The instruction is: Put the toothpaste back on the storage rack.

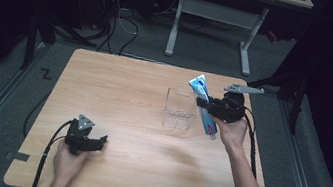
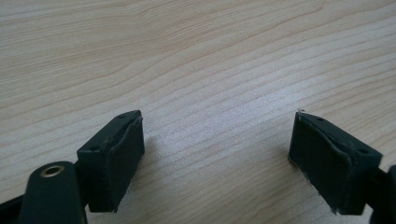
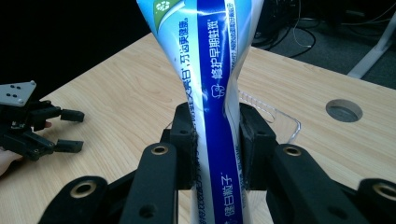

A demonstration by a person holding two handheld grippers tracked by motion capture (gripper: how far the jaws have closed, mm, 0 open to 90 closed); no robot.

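Left gripper [image 1: 96, 142] rested near the table [image 1: 128, 97] front edge, its jaws standing wide apart with bare wood between them. Farther right, a clear plastic container [image 1: 180, 108] stood upright on the tabletop. Just beside it, the right gripper [image 1: 205, 105] was clamped across the middle of a blue-and-white toothpaste tube [image 3: 219, 93], held tilted above the table.

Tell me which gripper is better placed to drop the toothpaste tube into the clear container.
Right. The right gripper already clamps the toothpaste tube just beside the clear container. The left gripper sits open and empty near the table's front-left edge, well away from it.
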